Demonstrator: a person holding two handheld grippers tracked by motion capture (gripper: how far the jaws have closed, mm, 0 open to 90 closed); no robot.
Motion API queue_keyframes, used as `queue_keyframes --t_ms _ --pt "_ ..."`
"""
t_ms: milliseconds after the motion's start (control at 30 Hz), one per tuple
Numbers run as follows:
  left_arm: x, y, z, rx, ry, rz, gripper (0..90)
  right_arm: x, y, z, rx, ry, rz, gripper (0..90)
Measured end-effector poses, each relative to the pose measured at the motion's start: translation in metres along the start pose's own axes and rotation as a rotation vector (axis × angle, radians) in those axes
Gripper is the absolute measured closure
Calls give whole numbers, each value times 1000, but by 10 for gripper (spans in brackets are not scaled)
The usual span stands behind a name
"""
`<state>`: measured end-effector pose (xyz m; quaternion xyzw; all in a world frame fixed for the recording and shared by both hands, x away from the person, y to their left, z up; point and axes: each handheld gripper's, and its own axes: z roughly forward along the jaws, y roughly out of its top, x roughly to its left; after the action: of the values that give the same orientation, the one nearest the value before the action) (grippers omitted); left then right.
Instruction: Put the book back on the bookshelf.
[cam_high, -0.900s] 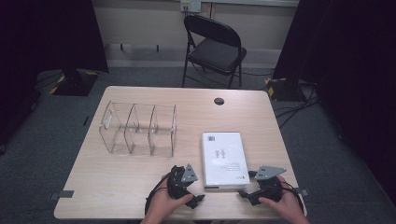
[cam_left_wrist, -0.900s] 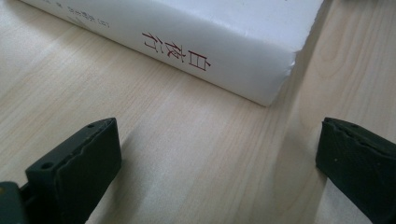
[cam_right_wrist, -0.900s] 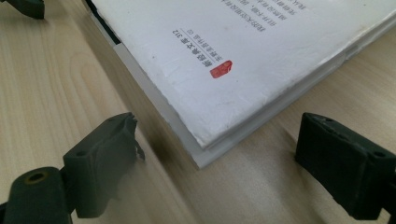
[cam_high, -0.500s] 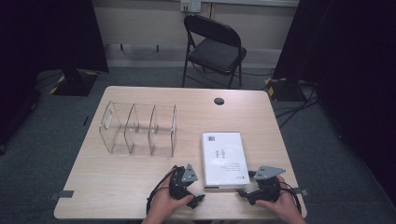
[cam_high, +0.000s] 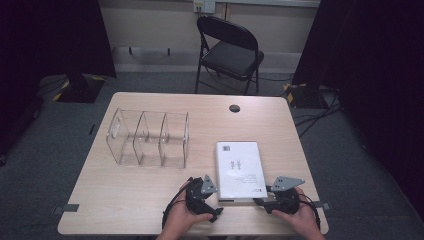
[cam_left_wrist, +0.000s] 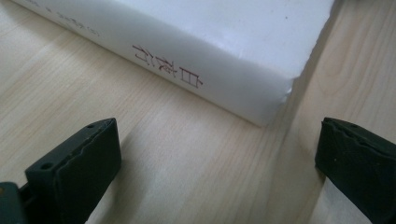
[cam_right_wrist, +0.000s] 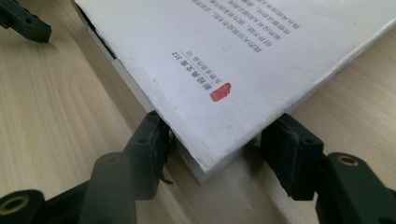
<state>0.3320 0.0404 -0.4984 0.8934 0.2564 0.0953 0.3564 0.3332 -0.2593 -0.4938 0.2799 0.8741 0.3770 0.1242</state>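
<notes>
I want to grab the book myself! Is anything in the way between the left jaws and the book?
No. The left gripper is open, and there is just bare table between its jaws and the white book's near corner. Nothing visible blocks it.

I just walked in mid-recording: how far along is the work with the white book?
Early. The white book lies flat on the table, and the clear organizer holds nothing. In hand: the right gripper straddles the book's near corner, while the left gripper waits open by its spine. Lifting it remains.
</notes>
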Motion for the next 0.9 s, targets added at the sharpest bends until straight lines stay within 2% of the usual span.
queue_keyframes --t_ms 133,233,267,500,667,733,767,800,867,900 --pt "-2 3 2 -6 5 -3 17 -1 1 -1 -7 28 16 471" --pt "-5 6 4 -37 -20 19 124 0 2 -2 -10 35 3 510" --pt "-6 6 5 -40 -14 14 139 1 2 -1 -10 38 4 516" --pt "-6 8 5 -31 -11 16 130 4 4 -3 -15 23 -2 542" --pt "-5 8 5 -25 -15 17 129 3 6 -9 -63 53 21 610" --pt "-5 9 4 -26 -13 14 169 4 8 -10 -62 49 21 611" --pt "-2 9 2 -14 -9 4 190 4 8 -10 -62 48 21 611" --pt "-1 10 1 6 -16 13 189 4 8 -10 -65 53 27 611" --pt "0 11 -3 4 10 3 189 3 7 -10 -65 56 26 611" --pt "1 12 -4 0 9 2 187 3 8 -10 -65 53 25 611"
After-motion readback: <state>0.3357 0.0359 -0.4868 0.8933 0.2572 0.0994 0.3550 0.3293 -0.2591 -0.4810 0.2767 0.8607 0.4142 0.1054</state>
